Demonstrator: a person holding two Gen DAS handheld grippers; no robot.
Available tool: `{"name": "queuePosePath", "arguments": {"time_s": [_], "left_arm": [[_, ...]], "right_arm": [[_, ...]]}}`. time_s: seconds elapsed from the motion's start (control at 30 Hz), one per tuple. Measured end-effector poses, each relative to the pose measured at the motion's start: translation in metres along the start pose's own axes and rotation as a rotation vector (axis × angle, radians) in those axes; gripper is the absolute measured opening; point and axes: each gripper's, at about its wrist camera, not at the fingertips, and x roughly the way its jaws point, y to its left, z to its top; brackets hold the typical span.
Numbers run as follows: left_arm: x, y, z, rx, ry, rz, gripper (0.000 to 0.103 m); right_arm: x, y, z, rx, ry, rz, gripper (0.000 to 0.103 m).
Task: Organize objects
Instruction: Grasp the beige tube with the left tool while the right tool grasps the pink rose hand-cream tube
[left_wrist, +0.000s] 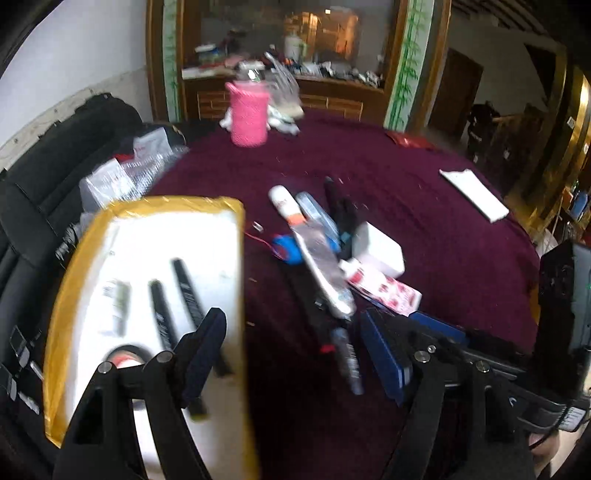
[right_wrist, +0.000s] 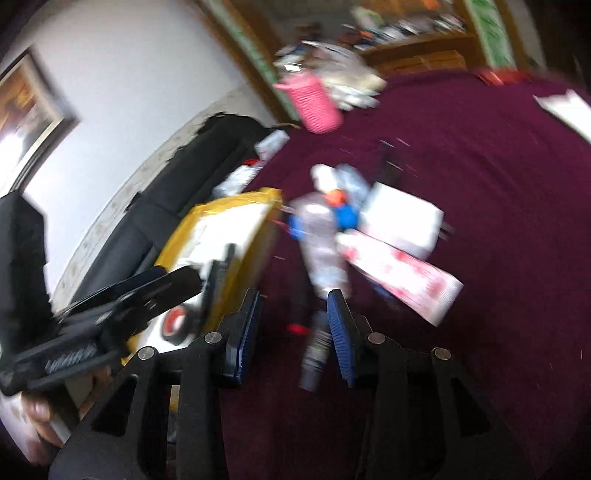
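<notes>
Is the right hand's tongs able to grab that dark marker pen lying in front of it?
Probably yes. The right tongs are open, and the marker pen lies between the two tips on the maroon tablecloth, with nothing covering its near end. The picture is blurry, though.

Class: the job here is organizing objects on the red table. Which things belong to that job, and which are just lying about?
Job:
yellow-edged box
pens in it
tape roll
clutter pile
marker
left gripper
right gripper

Lying about:
pink cup
white paper
black bags
back shelf
</notes>
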Motion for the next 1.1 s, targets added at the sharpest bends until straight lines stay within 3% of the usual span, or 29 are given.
{"name": "queuePosePath", "arguments": {"time_s": [0.13,0.27,0.9,1.1], "left_arm": [[0.015,-0.012,-0.009,-0.021,0.061,-0.028,0.075],[0.019,-0.021,-0.019,-0.023,0.08,-0.036,0.075],[0.026,-0.018,-0.022,-0.052,0.096,-0.087,0.075],[0.014,-0.001,-0.026,-0.115,0.059,-0.098,0.075]], "right_arm": [[-0.003,-0.034,-0.004,0.105,0.017,-0.043,0.038],[-0.001,-0.048,-0.003,0.128,0.038,-0.062,0.038],[0.016,-0.048,0.005,0.095,0.107,-0.061,0.038],[0.006,-0.051,0.009,0.071,0.085,-0.064,0.038]]}}
